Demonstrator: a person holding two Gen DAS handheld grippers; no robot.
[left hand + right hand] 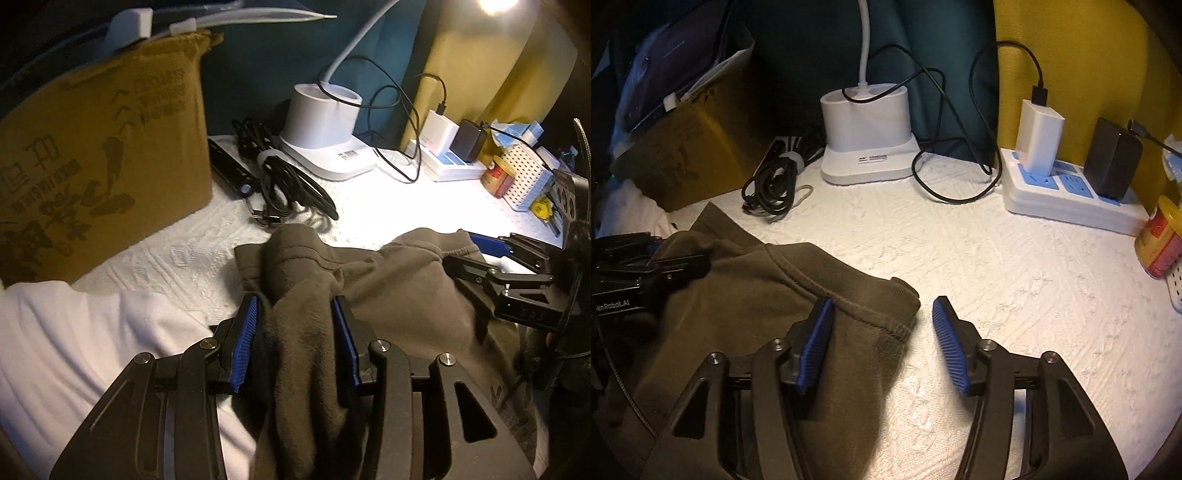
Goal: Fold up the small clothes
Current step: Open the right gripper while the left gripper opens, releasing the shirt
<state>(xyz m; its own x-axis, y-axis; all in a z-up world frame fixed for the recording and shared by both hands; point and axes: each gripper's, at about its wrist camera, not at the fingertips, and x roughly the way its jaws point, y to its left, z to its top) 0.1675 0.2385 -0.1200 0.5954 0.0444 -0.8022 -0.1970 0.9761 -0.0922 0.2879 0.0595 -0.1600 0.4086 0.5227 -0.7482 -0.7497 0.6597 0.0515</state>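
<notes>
A small olive-grey garment [406, 288] lies bunched on the white textured table cover [997, 277]. My left gripper [295, 302] is shut on a thick fold of it, and the cloth bulges up between the blue pads [245, 339]. In the right wrist view my right gripper [882, 306] stands open over the garment's [757, 295] hemmed corner. Its left pad lies on the cloth and its right pad hangs over bare cover. The right gripper [491, 254] also shows at the garment's far right edge, and the left gripper [665, 262] at the left.
A cardboard box [103, 158] stands at the left, with white cloth [74, 332] in front of it. Along the back are a coiled black cable [280, 184], a white lamp base [321, 122] and a power strip [1071, 199] with chargers. A tin can [1156, 240] is at the right.
</notes>
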